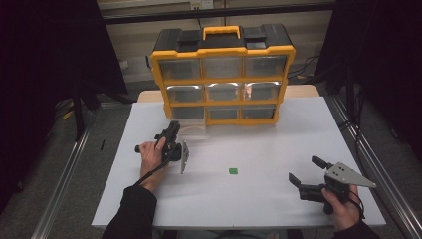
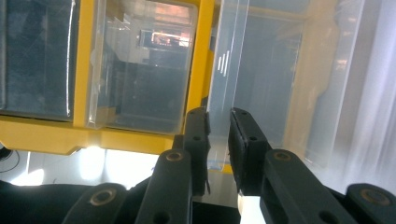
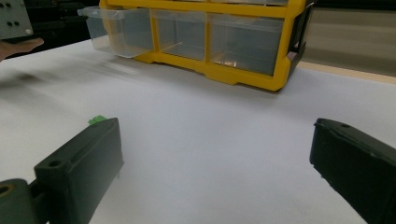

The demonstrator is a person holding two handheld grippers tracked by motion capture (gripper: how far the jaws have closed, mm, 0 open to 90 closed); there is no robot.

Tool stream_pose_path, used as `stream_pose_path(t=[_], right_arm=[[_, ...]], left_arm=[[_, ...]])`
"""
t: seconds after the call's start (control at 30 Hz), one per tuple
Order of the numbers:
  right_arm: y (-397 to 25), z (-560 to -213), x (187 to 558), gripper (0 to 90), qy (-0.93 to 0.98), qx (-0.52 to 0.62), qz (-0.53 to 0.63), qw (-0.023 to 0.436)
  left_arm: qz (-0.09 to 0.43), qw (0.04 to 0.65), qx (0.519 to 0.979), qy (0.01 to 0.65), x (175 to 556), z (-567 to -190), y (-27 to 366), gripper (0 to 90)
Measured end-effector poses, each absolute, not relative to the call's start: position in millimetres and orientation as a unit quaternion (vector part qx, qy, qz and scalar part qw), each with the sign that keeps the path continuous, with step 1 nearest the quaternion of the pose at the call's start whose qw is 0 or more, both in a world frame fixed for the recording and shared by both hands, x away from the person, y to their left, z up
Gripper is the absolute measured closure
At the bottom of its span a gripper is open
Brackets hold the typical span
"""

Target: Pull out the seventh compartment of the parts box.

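Left gripper [image 1: 174, 130] sits at the bottom-left corner of the yellow organiser [image 1: 222, 74], held by the left hand [image 1: 152, 157]. In the left gripper view its jaws are drawn close together on the front lip of a clear drawer [image 2: 261, 70]; the thin plastic edge runs down between the two black pads, so the claw is clamped on that drawer. The drawer is the bottom-left one of the cabinet, pulled partway out; the right gripper view shows it [image 3: 119, 30] jutting forward past the yellow frame while its neighbours sit flush.

Right gripper [image 1: 308, 175] rests low over the near right part of the white table [image 1: 278, 149], held by the right hand [image 1: 343, 209], well apart from the organiser. Its jaws stand wide apart with nothing between them; the right gripper view shows bare table in the gap.

Small green block [image 1: 233, 171] lies alone on the table, near the middle, between the two grippers and apart from both. In the right gripper view it [image 3: 97, 120] peeks out just behind the left-hand jaw.

Organiser stands upright at the far edge of the table, three rows of three clear drawers, black top with yellow handle
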State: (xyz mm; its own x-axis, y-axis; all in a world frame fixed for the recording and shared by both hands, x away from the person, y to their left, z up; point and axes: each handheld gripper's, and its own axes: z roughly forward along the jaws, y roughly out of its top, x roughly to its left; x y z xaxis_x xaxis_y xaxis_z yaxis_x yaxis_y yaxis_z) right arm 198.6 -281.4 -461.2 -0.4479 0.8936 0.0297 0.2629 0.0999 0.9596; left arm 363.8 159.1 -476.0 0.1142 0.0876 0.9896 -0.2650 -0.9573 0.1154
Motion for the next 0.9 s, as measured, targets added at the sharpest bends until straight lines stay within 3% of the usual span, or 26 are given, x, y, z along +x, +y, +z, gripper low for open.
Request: stream_pose_path(t=[0.9], right_arm=[[-282, -461, 199, 2.2, 0.676, 0.427, 0.517, 0.305]], left_arm=[[0.663, 0.135, 0.733, -0.073, 345, -475, 167, 77.6]])
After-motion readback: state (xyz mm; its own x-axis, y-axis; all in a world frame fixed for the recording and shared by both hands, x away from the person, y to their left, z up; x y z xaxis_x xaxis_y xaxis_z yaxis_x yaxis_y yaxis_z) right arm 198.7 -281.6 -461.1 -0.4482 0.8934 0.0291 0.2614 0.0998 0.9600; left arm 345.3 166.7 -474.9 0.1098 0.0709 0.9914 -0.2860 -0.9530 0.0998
